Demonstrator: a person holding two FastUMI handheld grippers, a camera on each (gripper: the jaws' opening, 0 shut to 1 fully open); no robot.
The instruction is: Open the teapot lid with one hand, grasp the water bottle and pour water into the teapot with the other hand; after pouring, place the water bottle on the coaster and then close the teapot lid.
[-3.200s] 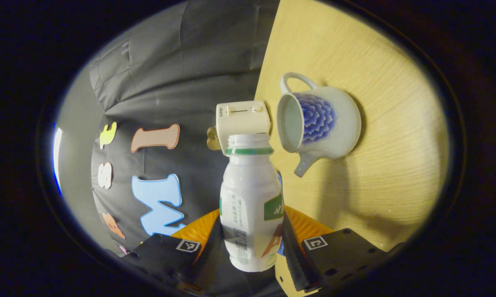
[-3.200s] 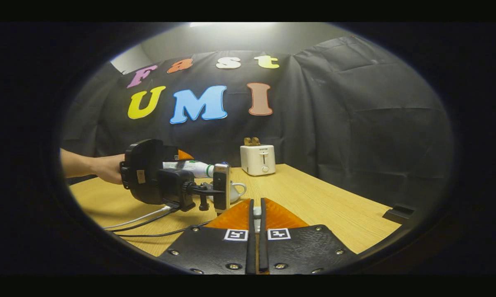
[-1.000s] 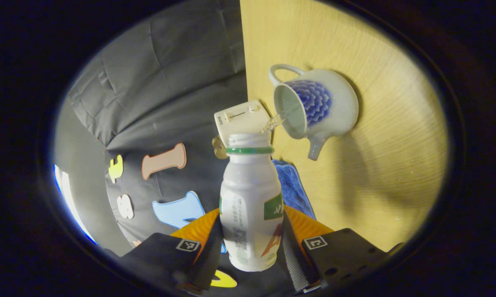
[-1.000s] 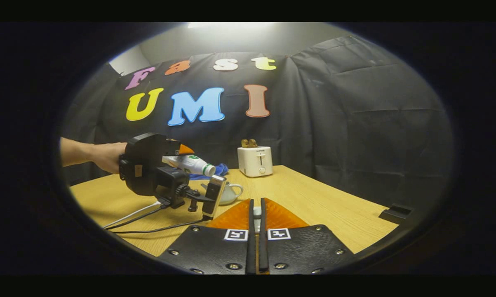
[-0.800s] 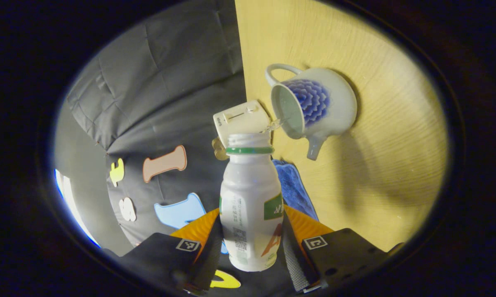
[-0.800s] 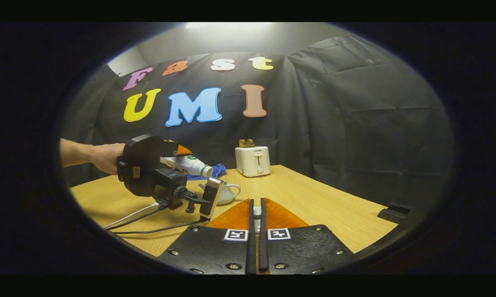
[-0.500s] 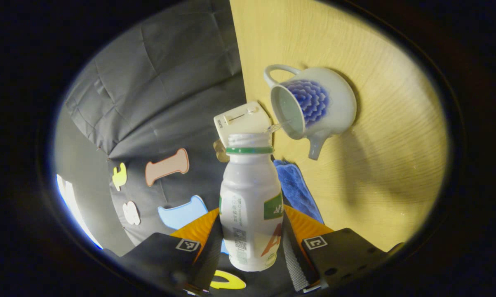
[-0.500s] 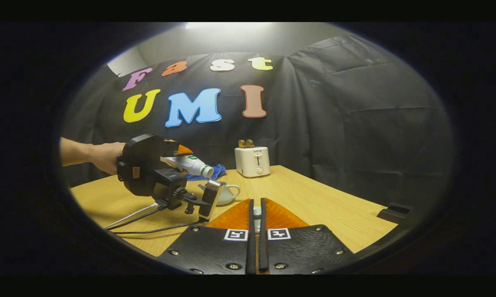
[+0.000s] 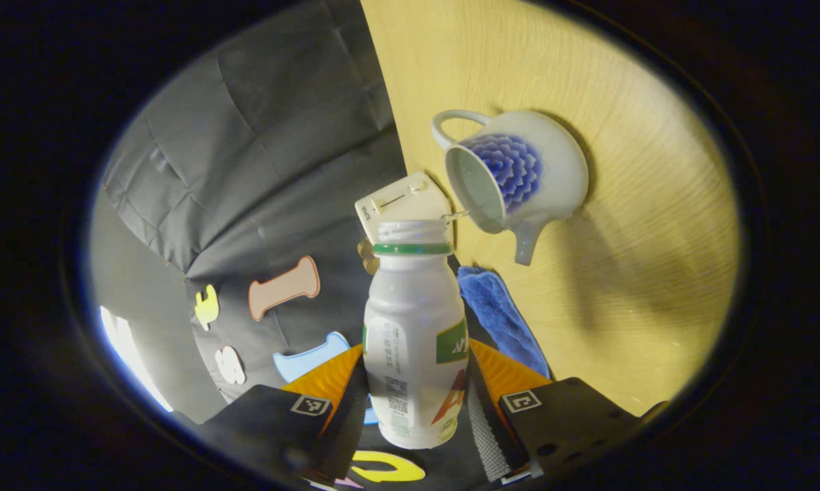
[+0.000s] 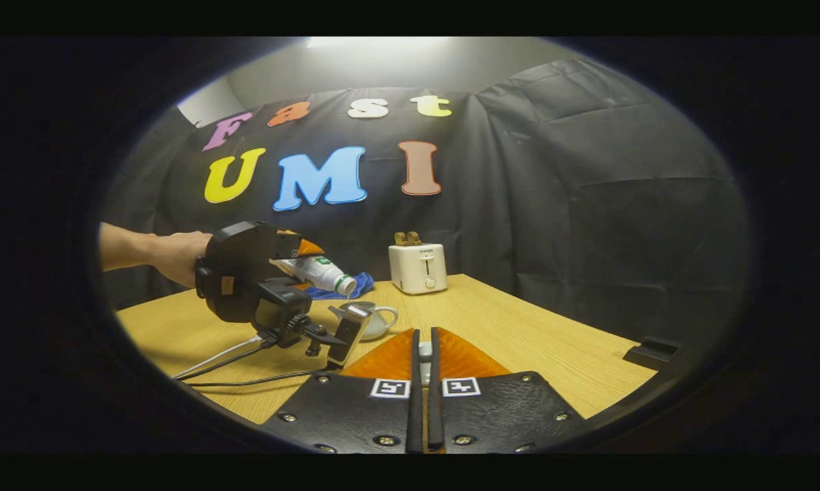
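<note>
My left gripper (image 9: pixel 415 372) is shut on a white water bottle (image 9: pixel 415 327) with a green neck ring and no cap. The bottle is tilted mouth-down, and a thin trickle of water (image 9: pixel 456 215) runs from it into the open white teapot (image 9: pixel 539 177) with a blue flower. In the right gripper view a hand holds that gripper (image 10: pixel 306 262) and the bottle (image 10: pixel 321 271) over the teapot (image 10: pixel 377 320). My right gripper (image 10: pixel 423 344) hovers nearer, above the table, shut on a small pale piece that looks like the teapot lid, mostly hidden.
A blue cloth pad (image 9: pixel 498 317) lies on the wooden table (image 10: pixel 532 341) behind the teapot, near the wall. A white toaster (image 10: pixel 418 267) stands at the back. Cables (image 10: pixel 232 354) trail from the left gripper. A small black block (image 10: pixel 648 354) sits at the table's right edge.
The left gripper has tipped the bottle further mouth-down over the teapot, and the stream has thinned to a trickle. The right gripper has stayed almost still.
</note>
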